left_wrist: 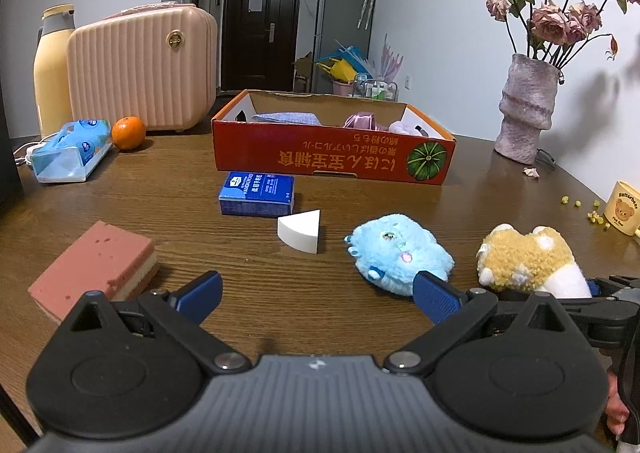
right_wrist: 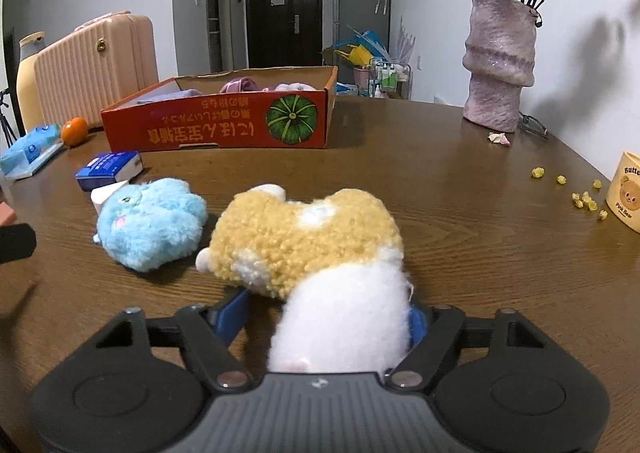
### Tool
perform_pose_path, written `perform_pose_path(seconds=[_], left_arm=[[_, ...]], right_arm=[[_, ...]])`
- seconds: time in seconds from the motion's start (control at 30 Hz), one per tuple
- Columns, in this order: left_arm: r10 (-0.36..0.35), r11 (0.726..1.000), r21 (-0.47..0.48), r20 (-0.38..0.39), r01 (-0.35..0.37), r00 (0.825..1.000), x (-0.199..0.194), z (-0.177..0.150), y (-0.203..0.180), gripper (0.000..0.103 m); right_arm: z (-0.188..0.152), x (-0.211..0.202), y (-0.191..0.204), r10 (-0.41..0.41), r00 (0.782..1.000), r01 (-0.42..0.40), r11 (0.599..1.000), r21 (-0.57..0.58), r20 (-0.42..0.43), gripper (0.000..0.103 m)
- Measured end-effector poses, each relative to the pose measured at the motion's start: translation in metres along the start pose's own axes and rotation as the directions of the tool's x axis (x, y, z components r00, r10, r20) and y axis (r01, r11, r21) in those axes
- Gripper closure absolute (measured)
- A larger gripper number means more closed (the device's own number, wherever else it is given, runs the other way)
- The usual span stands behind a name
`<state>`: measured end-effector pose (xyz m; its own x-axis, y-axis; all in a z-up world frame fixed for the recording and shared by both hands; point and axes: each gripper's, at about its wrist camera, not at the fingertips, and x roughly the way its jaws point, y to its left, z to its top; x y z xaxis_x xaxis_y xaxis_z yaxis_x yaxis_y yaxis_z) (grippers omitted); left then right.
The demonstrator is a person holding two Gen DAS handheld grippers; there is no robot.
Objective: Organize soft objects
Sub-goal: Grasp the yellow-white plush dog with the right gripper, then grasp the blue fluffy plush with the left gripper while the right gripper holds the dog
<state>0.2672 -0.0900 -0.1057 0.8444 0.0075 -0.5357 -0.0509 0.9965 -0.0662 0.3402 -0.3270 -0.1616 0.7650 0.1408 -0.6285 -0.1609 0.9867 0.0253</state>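
Between your right gripper's [right_wrist: 326,313] blue pads sits the white rear end of the yellow-and-white plush [right_wrist: 316,253]. Both pads lie against its flanks, half buried in the fur, so the jaws are narrowed onto it; its tan curly body extends forward past the fingertips and rests on the wooden table [right_wrist: 440,193]. Whether it has left the tabletop, you cannot tell.

Your left gripper [left_wrist: 316,293] hovers with its jaws spread wide and nothing between them, only bare table. Its right pad sits just in front of the blue plush [left_wrist: 396,249], which lies on its side just to the left of the yellow one, the two close but apart.

Beyond the left fingertips:
- white wedge sponge [left_wrist: 302,231], upright, near the blue plush;
- blue tissue pack [left_wrist: 256,193], just behind the wedge;
- pink layered sponge [left_wrist: 92,269], at the left near edge.

Farther back, the red cardboard box [left_wrist: 332,157] stands open, its print upside down, with pale purple and pink soft items inside. Left of it: an orange [left_wrist: 128,133], a blue-wrapped tissue bundle [left_wrist: 70,151], a pink ribbed case [left_wrist: 140,69]. At the far right, a purple vase [right_wrist: 500,61] of dried roses and a yellow bear cup [right_wrist: 626,193], with small yellow bits scattered beside the cup.
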Motion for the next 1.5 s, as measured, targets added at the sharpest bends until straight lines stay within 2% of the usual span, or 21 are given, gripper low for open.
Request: perform_pose_path(seconds=[0.1,0.27,0.63,0.93,1.13,1.37,1.5], left_arm=[[0.001,1.000,-0.002,0.001,-0.001,1.000,0.000,0.000,0.000,0.000],[0.004,1.000,0.000,-0.003,-0.004,1.000,0.000,0.000,0.000,0.000],[0.007,1.000,0.007,-0.020,-0.007,1.000,0.006,-0.002,-0.002,0.000],[-0.023,1.000,0.000,-0.061,0.023,0.998,0.021,0.000,-0.008,0.000],[-0.044,0.999,0.018,-0.064,0.045,0.997,0.032,0.006,-0.024,0.000],[-0.053,0.995,0.084,-0.063,0.058,0.997,0.050,0.011,-0.052,0.000],[-0.042,0.994,0.096,-0.052,0.047,0.998,0.060,0.015,-0.061,0.000]], right_arm=[[0.000,-0.001,-0.002,0.006,1.000,-0.006,1.000,0.011,0.010,0.048],[0.001,-0.003,-0.005,0.028,0.999,-0.029,0.999,0.024,0.019,0.051],[0.002,-0.021,-0.020,0.025,0.994,-0.036,0.995,0.095,0.111,0.051],[0.004,-0.029,-0.028,0.028,0.988,-0.047,0.991,0.124,0.150,0.051],[0.004,-0.035,-0.030,0.016,0.984,-0.041,0.990,0.137,0.175,0.051],[0.004,-0.040,-0.035,0.002,0.981,-0.034,0.987,0.159,0.196,0.051],[0.004,-0.043,-0.038,-0.006,0.979,-0.030,0.985,0.173,0.205,0.051]])
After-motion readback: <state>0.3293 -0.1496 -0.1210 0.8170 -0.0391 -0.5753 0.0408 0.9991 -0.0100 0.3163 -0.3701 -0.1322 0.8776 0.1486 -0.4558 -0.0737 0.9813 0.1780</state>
